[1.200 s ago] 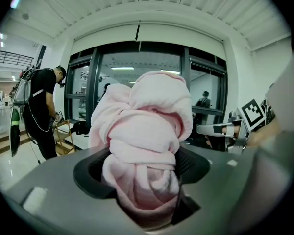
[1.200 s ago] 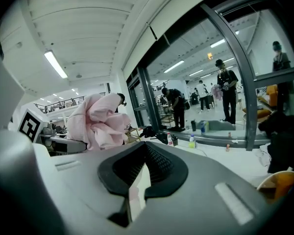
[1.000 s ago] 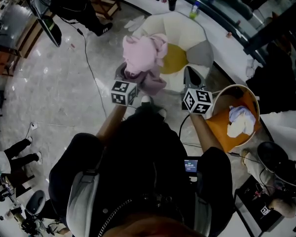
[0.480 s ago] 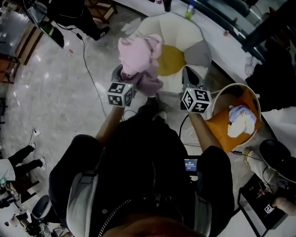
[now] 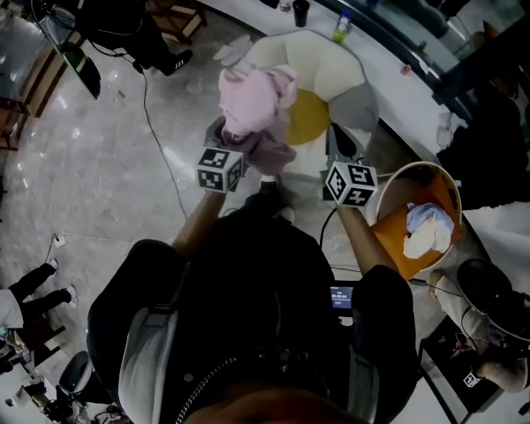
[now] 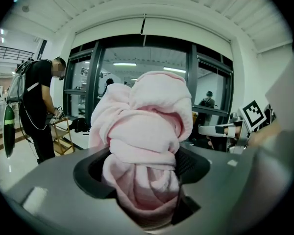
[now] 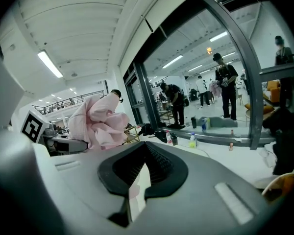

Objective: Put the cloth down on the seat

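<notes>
A bunched pink cloth [image 5: 252, 102] hangs over the near left edge of the seat [image 5: 331, 64], a cream armchair with a yellow cushion [image 5: 307, 117]. My left gripper [image 5: 234, 144] is shut on the cloth. In the left gripper view the cloth [image 6: 144, 131] fills the space between the jaws of the left gripper [image 6: 143, 168] and rises above them. My right gripper [image 5: 340, 141] is to the right, at the seat's front edge, shut and holding nothing. In the right gripper view its pads meet at the tip of the right gripper [image 7: 146, 151], and the pink cloth [image 7: 99, 121] shows to the left.
An orange basket [image 5: 397, 228] with a white cloth [image 5: 424, 228] in it stands on the floor right of the seat. Bottles [image 5: 342, 25] and a dark cup [image 5: 300, 9] stand on the ledge behind. A cable [image 5: 155, 113] runs over the floor. A person [image 6: 39, 111] stands at left.
Both grippers and the pink cloth have edged a little forward toward the seat. The left grip on the cloth is unchanged.
</notes>
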Tool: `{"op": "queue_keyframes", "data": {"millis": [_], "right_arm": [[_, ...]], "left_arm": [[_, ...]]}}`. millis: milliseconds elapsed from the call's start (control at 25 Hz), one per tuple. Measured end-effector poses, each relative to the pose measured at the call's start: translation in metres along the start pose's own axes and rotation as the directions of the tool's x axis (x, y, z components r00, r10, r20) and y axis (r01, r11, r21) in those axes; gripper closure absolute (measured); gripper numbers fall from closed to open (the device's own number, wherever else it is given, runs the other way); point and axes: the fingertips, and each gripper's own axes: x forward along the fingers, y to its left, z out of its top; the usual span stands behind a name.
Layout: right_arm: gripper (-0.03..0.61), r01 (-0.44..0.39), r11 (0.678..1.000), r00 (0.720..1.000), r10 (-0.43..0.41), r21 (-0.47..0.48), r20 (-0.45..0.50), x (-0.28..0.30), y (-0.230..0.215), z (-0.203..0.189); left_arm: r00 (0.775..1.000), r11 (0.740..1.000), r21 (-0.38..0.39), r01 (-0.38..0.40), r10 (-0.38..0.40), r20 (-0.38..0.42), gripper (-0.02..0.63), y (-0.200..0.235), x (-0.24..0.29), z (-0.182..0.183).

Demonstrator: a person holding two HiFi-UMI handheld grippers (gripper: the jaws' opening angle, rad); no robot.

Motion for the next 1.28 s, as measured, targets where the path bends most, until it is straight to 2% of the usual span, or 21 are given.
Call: {"op": "queue_keyframes", "data": {"millis": [640,840,1080,1280], "right_arm": [[0.575,0.056,0.998,0.994,-0.056,-0.007,-0.091,0.102,-0.005,0.009],[0.575,0.081,0.997,0.993,-0.081,0.001,-0.086,0.128,-0.005,0.017],[0.575,0.117,0.992,0.990,-0.114,0.034,-0.085,0.134,-0.011,0.015],[0.575,0.151,0.987,0.985,-0.146,0.051,-0.089,0.126,-0.033,0.009]], "left_arm": [[0.996,0.996,-0.043,0.079,-0.081,-0.046,0.279,0.074,0.094,0.008],[0.992,0.994,-0.017,0.105,-0.106,-0.069,0.279,0.093,0.116,0.013],[0.986,0.991,-0.008,0.131,-0.132,-0.102,0.278,0.098,0.138,0.005],[0.982,0.989,-0.005,0.147,-0.146,-0.118,0.278,0.088,0.160,-0.006]]}}
